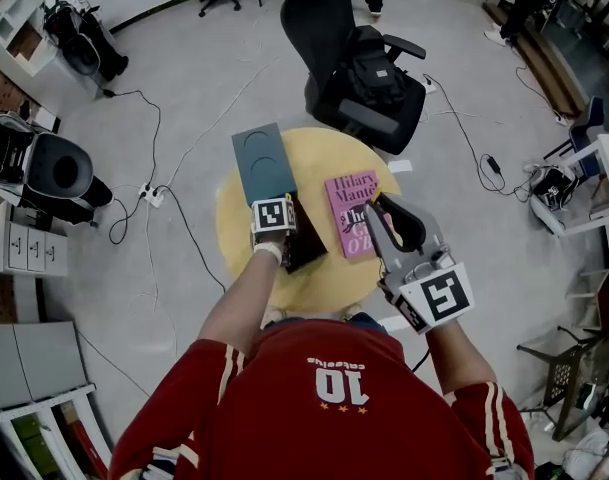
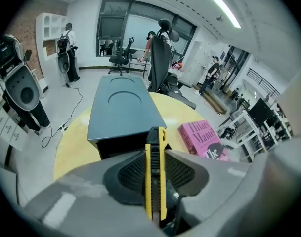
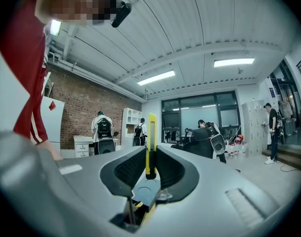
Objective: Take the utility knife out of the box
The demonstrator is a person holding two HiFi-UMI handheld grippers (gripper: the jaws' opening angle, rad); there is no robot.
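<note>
A yellow and black utility knife stands edge-on between the jaws of my left gripper, which is shut on it. That gripper hangs over the round yellow table, just above the dark box with a ring embossed on its top. The box lies at the table's left, a black part beside my left hand. My right gripper is raised off the table and points level into the room, shut on a second slim yellow knife. In the head view it hovers over the book.
A pink book lies on the table right of the box. A black office chair with a backpack stands behind the table. Cables run over the floor at left. People stand far off in the room.
</note>
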